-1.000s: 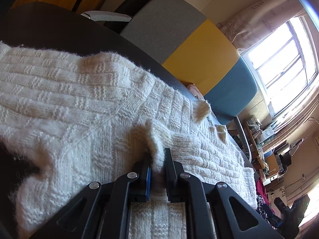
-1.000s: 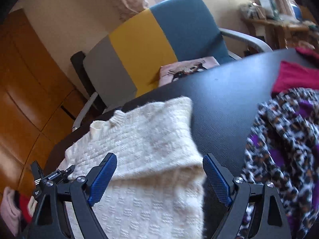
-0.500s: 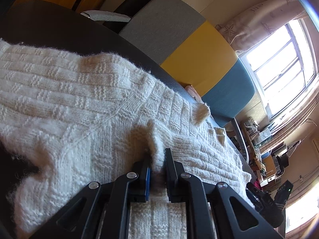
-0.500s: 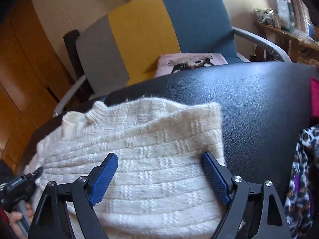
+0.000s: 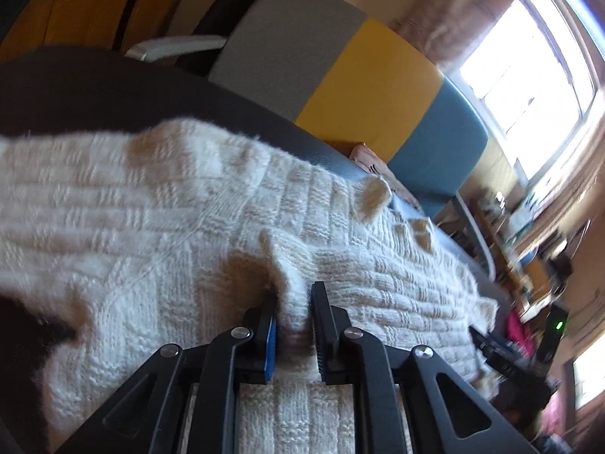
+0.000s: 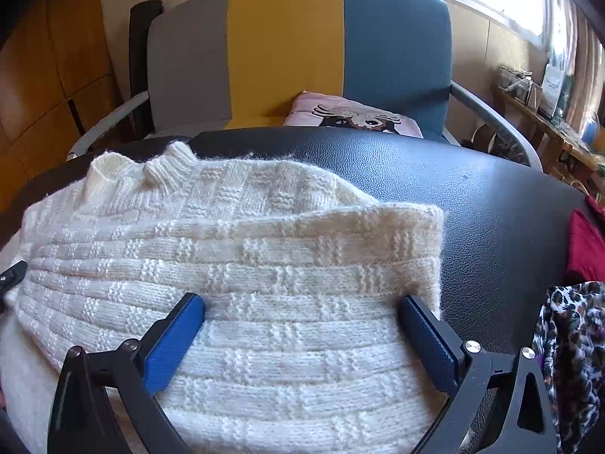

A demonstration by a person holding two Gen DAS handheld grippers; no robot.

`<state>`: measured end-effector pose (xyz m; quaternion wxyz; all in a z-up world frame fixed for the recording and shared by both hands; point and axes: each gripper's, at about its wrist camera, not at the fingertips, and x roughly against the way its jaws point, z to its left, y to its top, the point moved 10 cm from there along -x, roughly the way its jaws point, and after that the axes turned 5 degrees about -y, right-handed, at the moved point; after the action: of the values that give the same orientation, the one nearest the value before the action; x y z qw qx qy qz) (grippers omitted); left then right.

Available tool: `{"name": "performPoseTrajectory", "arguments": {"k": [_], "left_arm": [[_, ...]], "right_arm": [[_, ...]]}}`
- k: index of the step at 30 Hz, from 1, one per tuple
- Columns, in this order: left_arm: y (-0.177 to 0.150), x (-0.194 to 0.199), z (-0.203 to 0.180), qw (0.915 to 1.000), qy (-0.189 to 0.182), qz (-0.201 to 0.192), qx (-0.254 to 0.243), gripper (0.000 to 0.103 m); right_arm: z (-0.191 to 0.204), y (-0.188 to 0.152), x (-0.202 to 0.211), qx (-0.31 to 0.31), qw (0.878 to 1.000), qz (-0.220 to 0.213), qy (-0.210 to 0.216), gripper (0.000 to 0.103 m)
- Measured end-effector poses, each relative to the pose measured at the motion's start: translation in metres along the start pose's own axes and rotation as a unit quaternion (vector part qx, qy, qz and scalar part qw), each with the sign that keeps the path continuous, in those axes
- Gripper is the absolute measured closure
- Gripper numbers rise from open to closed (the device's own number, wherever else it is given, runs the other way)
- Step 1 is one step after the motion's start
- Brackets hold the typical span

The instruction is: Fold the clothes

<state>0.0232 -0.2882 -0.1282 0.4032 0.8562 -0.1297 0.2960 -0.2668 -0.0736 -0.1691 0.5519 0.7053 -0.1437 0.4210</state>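
The white sweater lies flat on the black counter, its neck at the far side and its folded edge running left to right. The right claw has just been opening wide; the sweater is right under it, between its jaws, not pinched. The left claw is nearly closed, pinching a small bump of sweater near the left side

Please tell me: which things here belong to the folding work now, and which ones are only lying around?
In the job:
- cream knitted sweater
- left tongs, shut on a pinch of its knit
- right tongs, open over it

Lying about:
- leopard-print cloth
- red garment
- pink cat-print cushion on the armchair
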Motion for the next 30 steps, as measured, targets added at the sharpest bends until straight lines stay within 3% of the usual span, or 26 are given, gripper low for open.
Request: {"name": "performPoseTrajectory", "arguments": {"k": [5, 7, 10, 13, 14, 20, 26, 28, 30], "left_arm": [[0.022, 0.018, -0.028, 0.9964, 0.014, -0.037, -0.075, 0.094], [0.026, 0.015, -0.025, 0.9958, 0.030, -0.030, -0.082, 0.094], [0.006, -0.010, 0.005, 0.9971, 0.054, 0.024, -0.048, 0.091], [0.006, -0.009, 0.025, 0.9989, -0.016, 0.013, 0.041, 0.087], [0.006, -0.009, 0.026, 0.9985, -0.023, 0.010, 0.049, 0.087], [0.005, -0.009, 0.019, 0.9998, 0.008, 0.006, 0.017, 0.086], [0.008, -0.006, 0.028, 0.9997, 0.008, 0.008, 0.020, 0.086], [0.011, -0.002, 0.029, 0.9993, 0.032, 0.017, 0.008, 0.084], [0.015, 0.004, 0.022, 0.9985, 0.051, 0.019, -0.011, 0.074]], "right_arm": [[0.000, -0.002, 0.003, -0.004, 1.000, -0.002, 0.005, 0.000], [0.000, -0.002, 0.004, -0.005, 1.000, -0.003, 0.006, 0.000], [-0.001, -0.002, 0.005, -0.006, 1.000, -0.004, 0.008, 0.000], [-0.002, -0.002, 0.005, -0.008, 1.000, -0.004, 0.012, 0.000], [-0.002, -0.002, 0.005, -0.008, 1.000, -0.004, 0.011, 0.000], [0.000, -0.001, 0.004, -0.001, 1.000, 0.000, 0.002, 0.000], [0.000, -0.001, 0.005, 0.000, 1.000, 0.001, 0.001, 0.000], [-0.001, -0.001, 0.004, -0.006, 1.000, 0.003, 0.009, 0.000], [0.000, -0.001, 0.004, -0.005, 1.000, 0.002, 0.009, 0.000]]}}
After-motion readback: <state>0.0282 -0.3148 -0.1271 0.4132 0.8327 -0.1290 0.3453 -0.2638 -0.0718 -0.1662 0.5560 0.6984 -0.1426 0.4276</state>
